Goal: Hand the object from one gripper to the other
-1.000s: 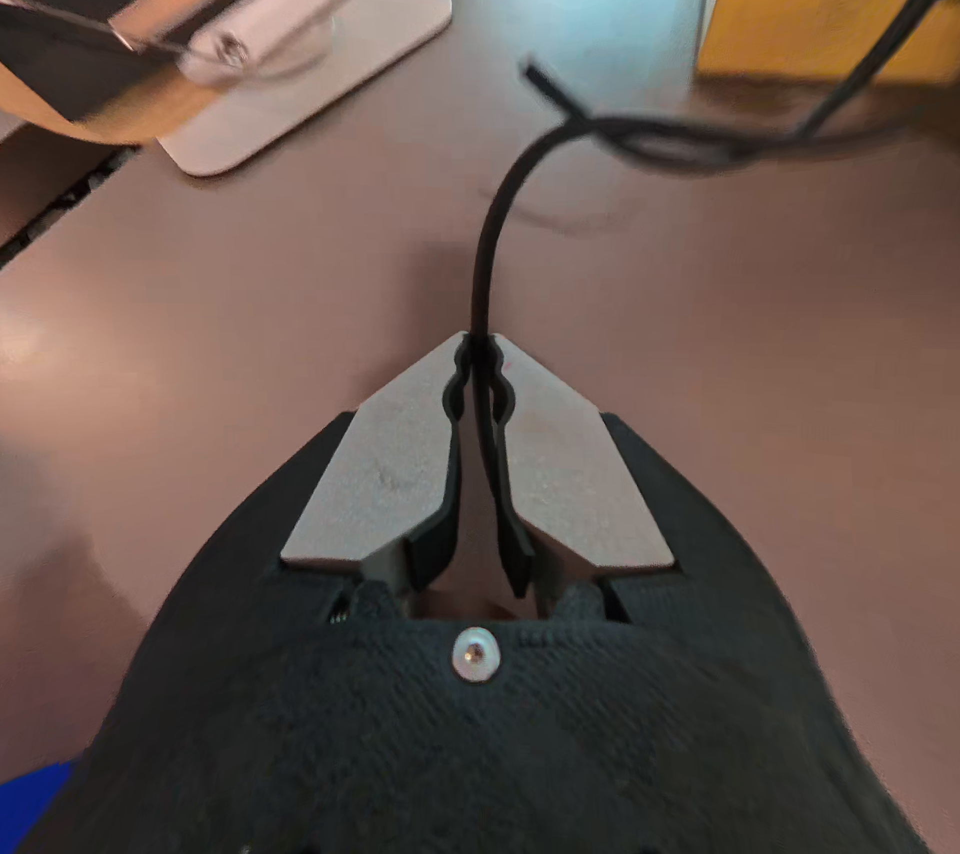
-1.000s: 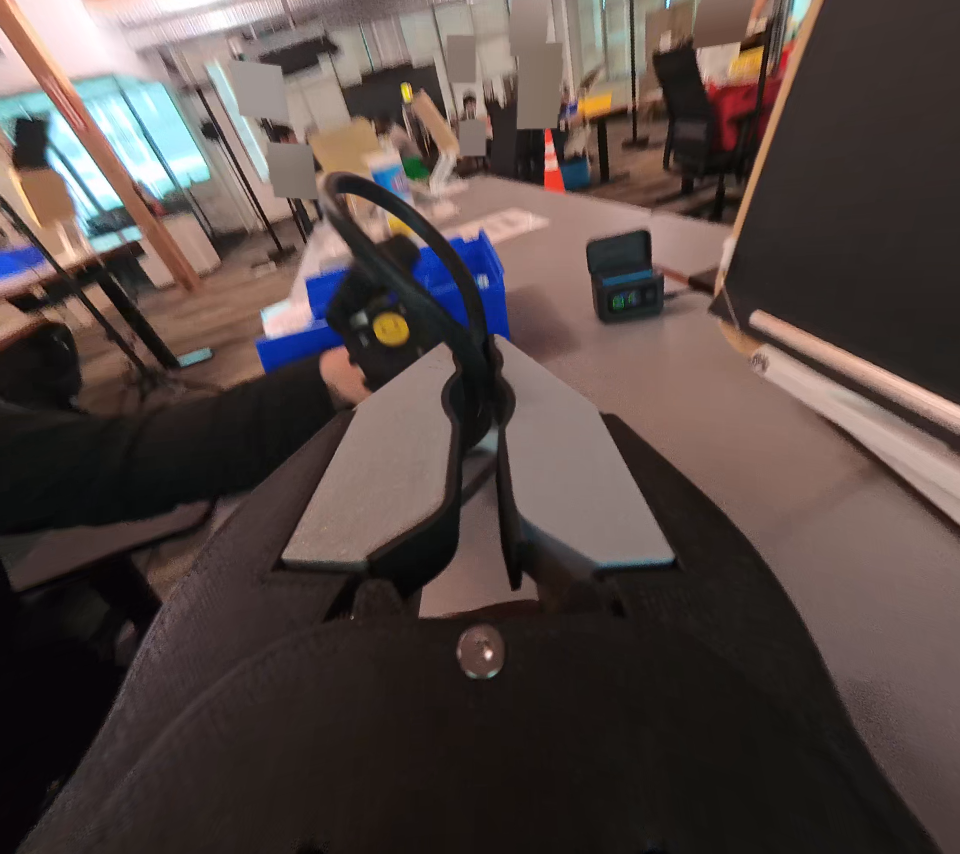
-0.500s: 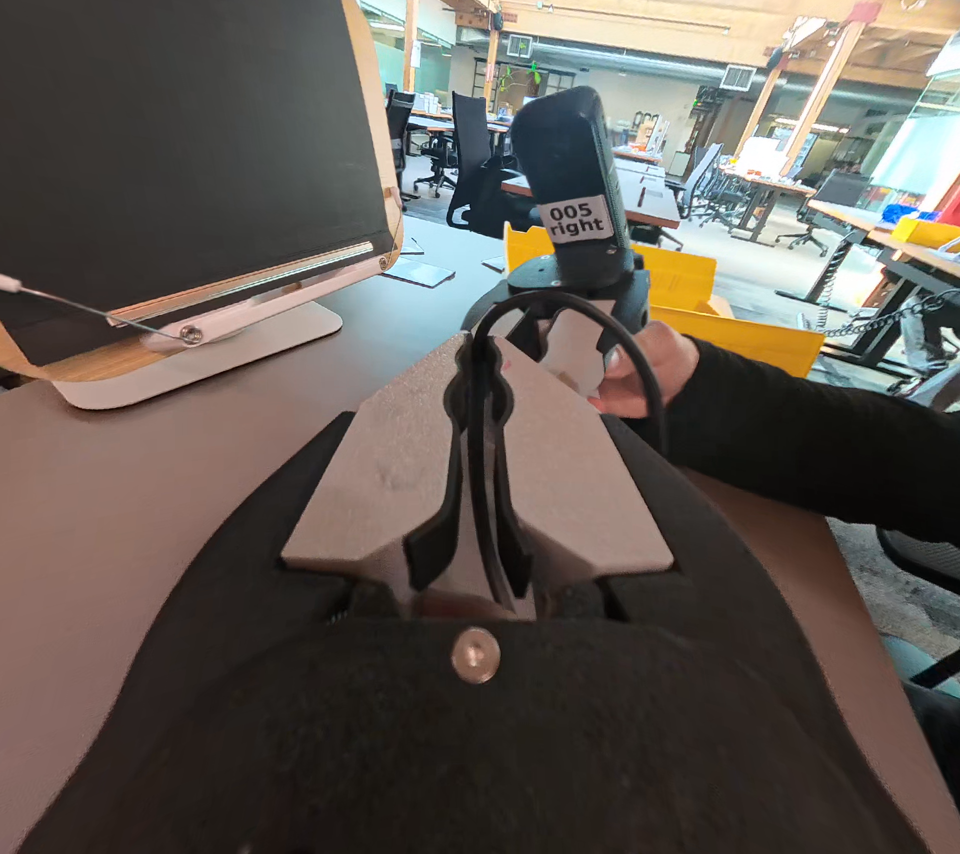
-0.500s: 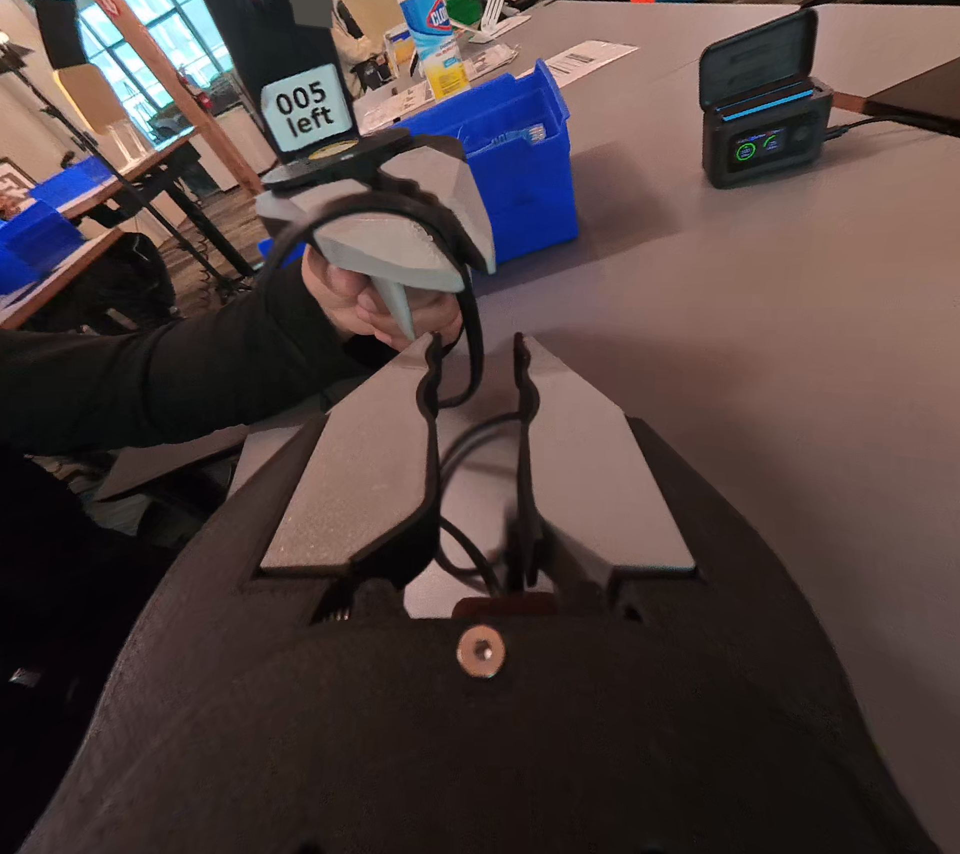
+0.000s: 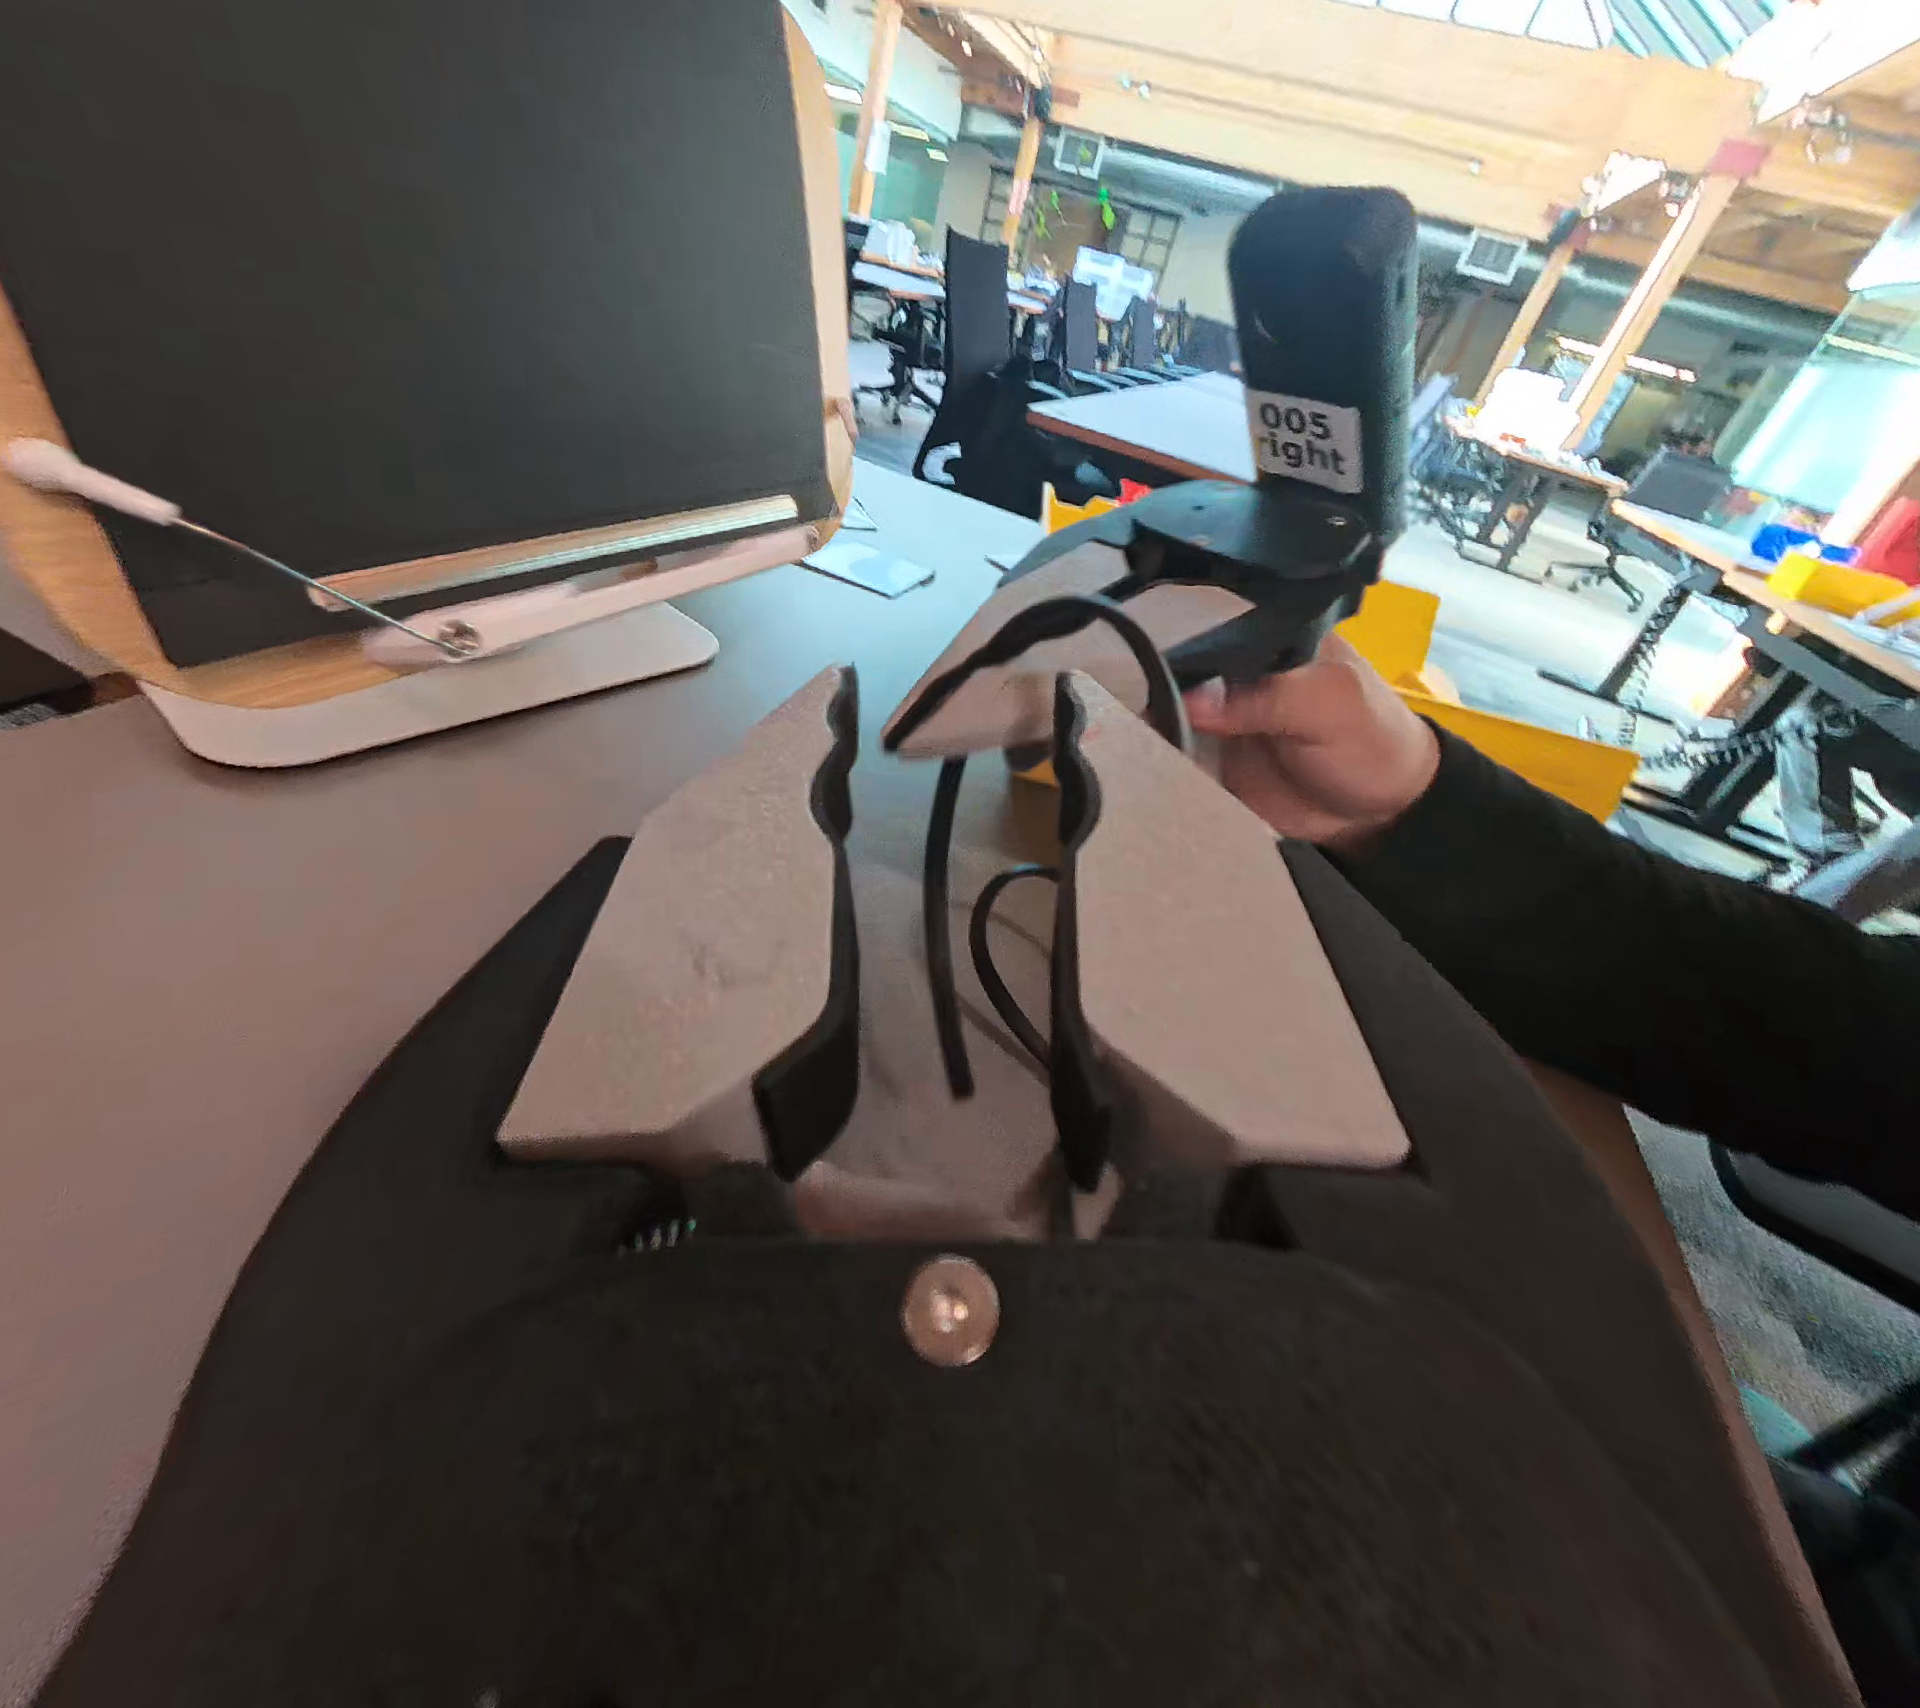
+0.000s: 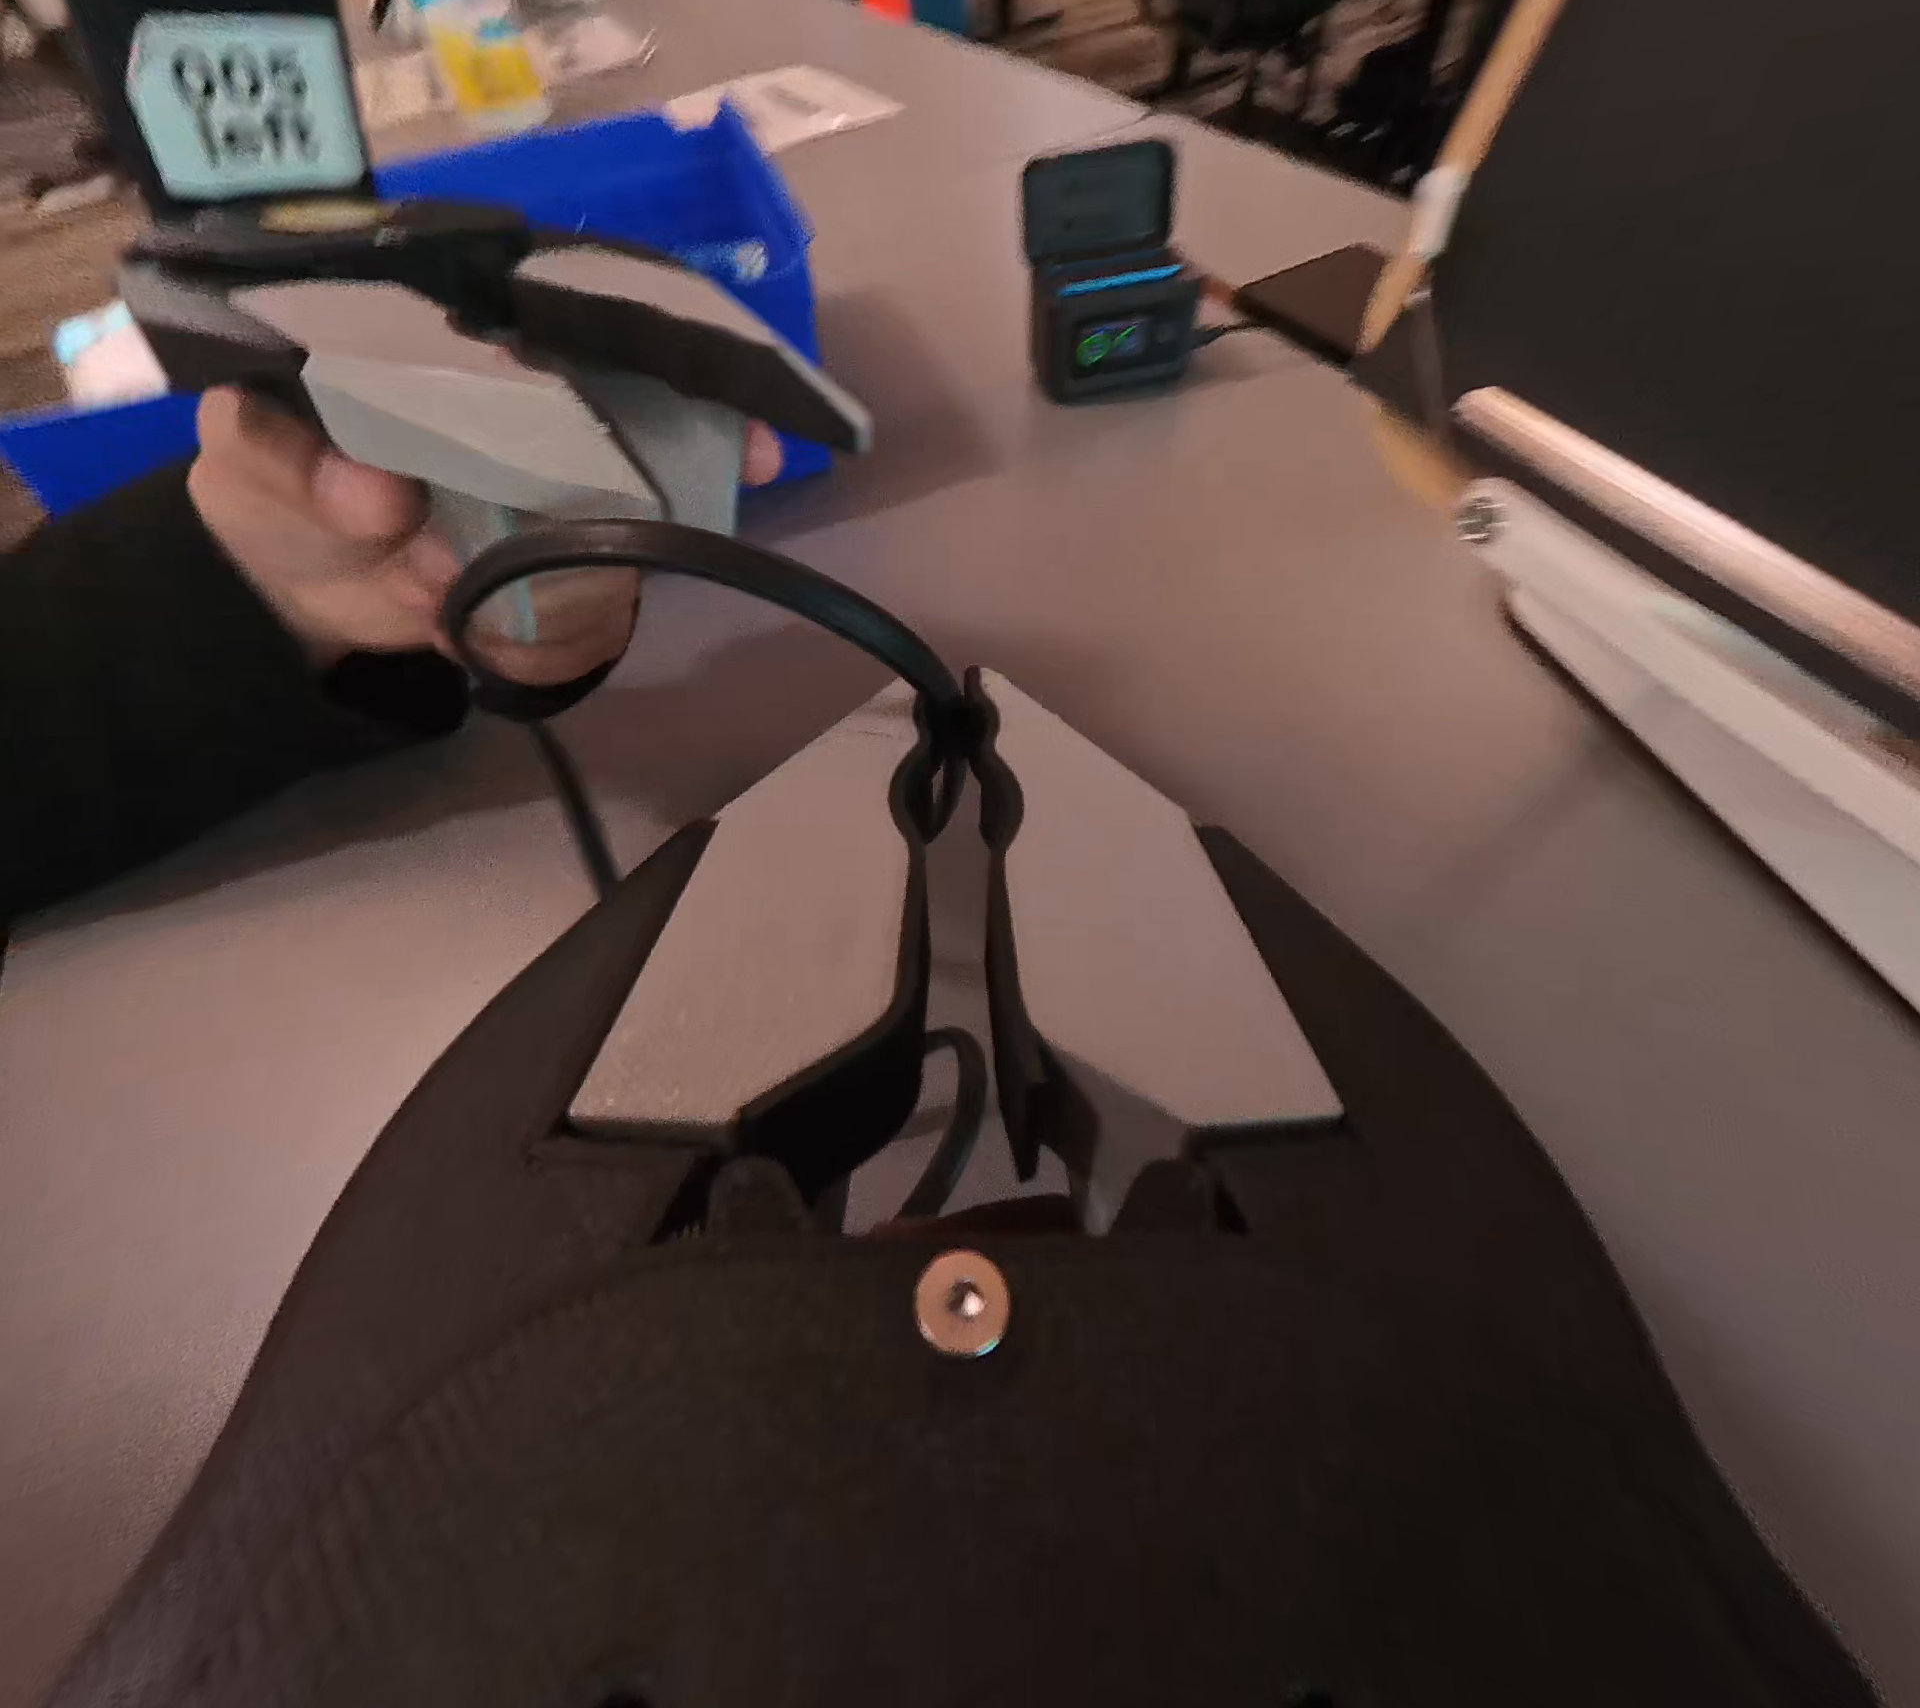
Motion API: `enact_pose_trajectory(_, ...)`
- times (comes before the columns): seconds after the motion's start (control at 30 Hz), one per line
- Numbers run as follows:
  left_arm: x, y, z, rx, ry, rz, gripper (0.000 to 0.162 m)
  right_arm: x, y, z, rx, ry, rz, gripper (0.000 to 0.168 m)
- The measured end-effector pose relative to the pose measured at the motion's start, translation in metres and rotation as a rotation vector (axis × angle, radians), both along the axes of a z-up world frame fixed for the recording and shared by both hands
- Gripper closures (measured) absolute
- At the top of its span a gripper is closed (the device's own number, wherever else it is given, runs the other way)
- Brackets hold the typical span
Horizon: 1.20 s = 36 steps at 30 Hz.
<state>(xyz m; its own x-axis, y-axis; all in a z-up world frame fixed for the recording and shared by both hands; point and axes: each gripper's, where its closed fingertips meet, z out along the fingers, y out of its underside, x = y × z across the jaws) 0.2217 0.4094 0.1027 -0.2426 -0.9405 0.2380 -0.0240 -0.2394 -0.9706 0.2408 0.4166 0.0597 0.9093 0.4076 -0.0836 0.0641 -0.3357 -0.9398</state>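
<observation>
A thin black cable (image 6: pixel 727 557) arcs out to the left from the tips of my right gripper (image 6: pixel 961 702), which is shut on it above the grey table. In the left wrist view my left gripper (image 5: pixel 954 702) is open. The cable (image 5: pixel 940 879) hangs loose between its fingers without being pinched. The right gripper (image 5: pixel 1039 650) is just ahead of them, held in a hand with a black sleeve. In the right wrist view the left gripper (image 6: pixel 790 443) is up to the left, jaws apart, also held in a hand.
A dark monitor on a white stand (image 5: pixel 416 204) stands on the table (image 5: pixel 260 931); it is at the right in the right wrist view (image 6: pixel 1714 204). A blue bin (image 6: pixel 675 204) and a small open charging case (image 6: pixel 1112 308) sit farther off. A yellow bin (image 5: pixel 1507 744) is behind the right gripper.
My left gripper has opened and let go of the cable. My right gripper, open around the cable half a second ago, has shut on it and drawn back a little.
</observation>
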Motion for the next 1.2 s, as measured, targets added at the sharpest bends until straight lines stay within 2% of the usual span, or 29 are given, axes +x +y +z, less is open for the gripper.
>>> enact_pose_trajectory(0.13, -0.006, 0.029, 0.007, 0.036, -0.036, 0.151, 0.13, 0.023, -0.011, 0.051, 0.079, 0.114, -0.119, 0.168)
enact_pose_trajectory(0.23, -0.01, 0.061, 0.002, 0.153, -0.003, 0.383, 0.138, 0.042, -0.03, 0.108, 0.129, 0.007, -0.198, 0.168)
enact_pose_trajectory(0.27, -0.008, 0.064, -0.005, 0.182, 0.033, 0.414, 0.139, 0.05, -0.037, 0.132, 0.148, -0.036, -0.228, 0.168)
enact_pose_trajectory(0.4, 0.004, 0.059, -0.033, 0.305, 0.162, 0.426, 0.135, 0.088, -0.071, 0.235, 0.208, -0.123, -0.339, 0.168)
enact_pose_trajectory(0.57, 0.008, 0.057, -0.044, 0.391, 0.211, 0.448, 0.135, 0.14, -0.119, 0.366, 0.275, -0.177, -0.504, 0.168)
enact_pose_trajectory(0.7, 0.007, 0.065, -0.049, 0.354, 0.241, 0.466, 0.135, 0.184, -0.161, 0.436, 0.271, -0.243, -0.669, 0.168)
enact_pose_trajectory(0.87, 0.007, 0.071, -0.055, 0.329, 0.257, 0.474, 0.135, 0.221, -0.2, 0.49, 0.329, -0.265, -0.819, 0.168)
enact_pose_trajectory(1.03, 0.007, 0.071, -0.058, 0.358, 0.269, 0.477, 0.135, 0.254, -0.218, 0.467, 0.221, -0.431, -0.951, 0.168)
enact_pose_trajectory(1.1, 0.008, 0.069, -0.061, 0.358, 0.275, 0.472, 0.135, 0.27, -0.231, 0.466, 0.23, -0.415, -1.013, 0.168)
enact_pose_trajectory(1.13, 0.009, 0.07, -0.063, 0.362, 0.282, 0.471, 0.135, 0.277, -0.241, 0.472, 0.268, -0.367, -1.053, 0.168)
enact_pose_trajectory(1.2, 0.01, 0.071, -0.067, 0.372, 0.303, 0.472, 0.135, 0.282, -0.274, 0.508, 0.506, -0.258, -1.138, 0.168)
